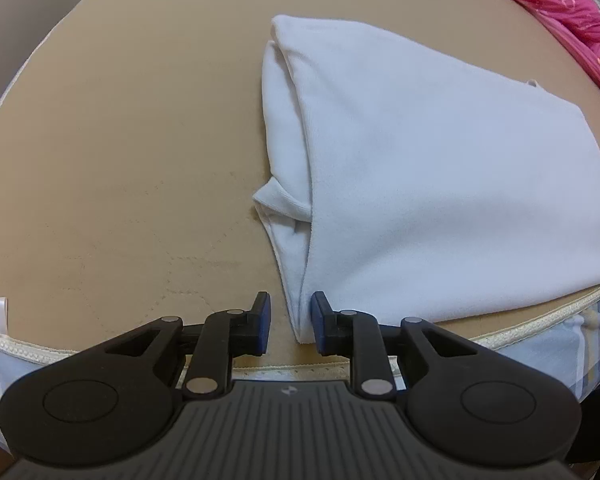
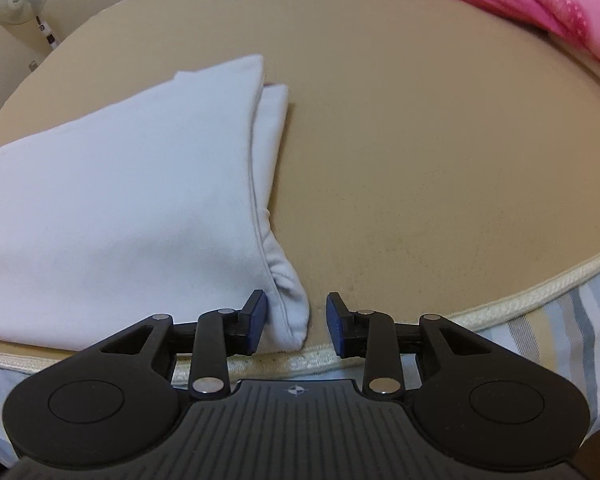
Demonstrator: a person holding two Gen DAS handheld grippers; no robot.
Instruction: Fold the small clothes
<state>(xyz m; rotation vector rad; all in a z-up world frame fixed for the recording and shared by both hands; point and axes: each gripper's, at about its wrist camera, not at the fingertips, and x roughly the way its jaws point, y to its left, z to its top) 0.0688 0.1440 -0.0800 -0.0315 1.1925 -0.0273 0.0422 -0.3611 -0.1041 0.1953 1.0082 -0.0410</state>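
A white garment [image 1: 420,184] lies folded flat on the tan mattress [image 1: 120,160], with both side parts turned under. My left gripper [image 1: 291,322] is open, and the garment's near left corner lies between its blue pads, apart from the left one. In the right wrist view the same garment [image 2: 120,208] fills the left half. My right gripper [image 2: 297,324] is open around the garment's near right corner, whose cloth touches the left pad [image 2: 257,322].
A pink patterned quilt [image 1: 560,12] lies bunched at the far right and also shows in the right wrist view [image 2: 540,4]. The mattress's piped near edge [image 2: 520,296] runs just under both grippers. A standing fan [image 2: 20,0] is at the far left.
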